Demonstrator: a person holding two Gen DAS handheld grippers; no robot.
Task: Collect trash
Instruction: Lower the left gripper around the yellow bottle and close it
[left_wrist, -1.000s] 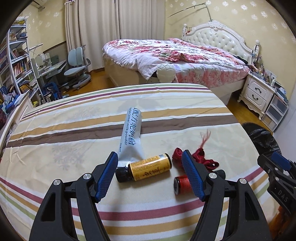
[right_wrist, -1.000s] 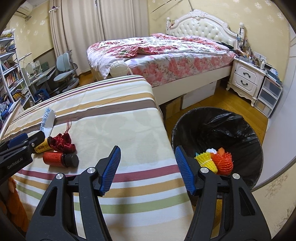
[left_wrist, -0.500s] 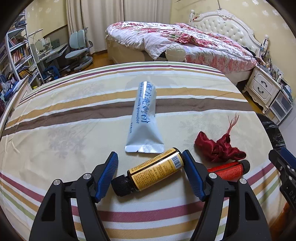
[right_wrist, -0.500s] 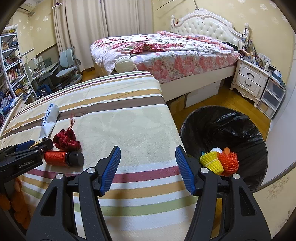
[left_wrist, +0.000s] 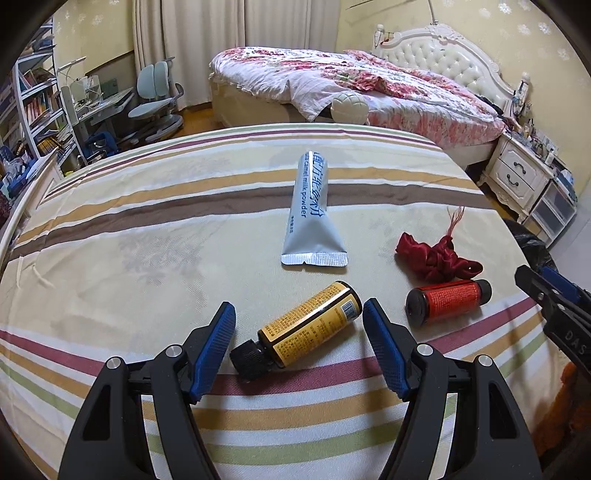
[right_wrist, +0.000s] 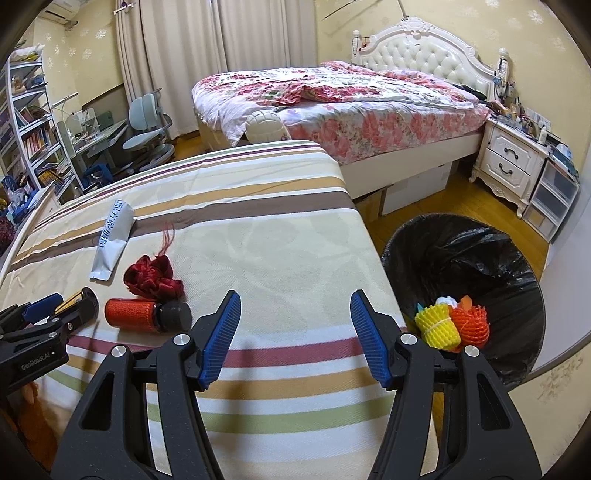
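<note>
On the striped tablecloth (left_wrist: 147, 258) lie a yellow bottle (left_wrist: 310, 325) with a black cap, a red bottle (left_wrist: 447, 301), a crumpled red cloth (left_wrist: 439, 254) and a silver milk powder sachet (left_wrist: 312, 218). My left gripper (left_wrist: 299, 314) is open, its fingers on either side of the yellow bottle, not touching it. My right gripper (right_wrist: 295, 301) is open and empty over the table's right part. In the right wrist view the red bottle (right_wrist: 140, 315), red cloth (right_wrist: 153, 277) and sachet (right_wrist: 112, 234) lie to its left. The black bin (right_wrist: 461, 258) holds yellow and orange foam nets (right_wrist: 450, 325).
The bin stands on the wooden floor beside the table's right edge. A bed (right_wrist: 351, 103) with a floral cover, a white nightstand (right_wrist: 511, 164), a desk with chairs (right_wrist: 147, 122) and bookshelves (right_wrist: 29, 129) lie beyond the table.
My left gripper has moved forward and lower, so the yellow bottle now lies between its open fingers. My right gripper has shifted slightly left, staying open.
</note>
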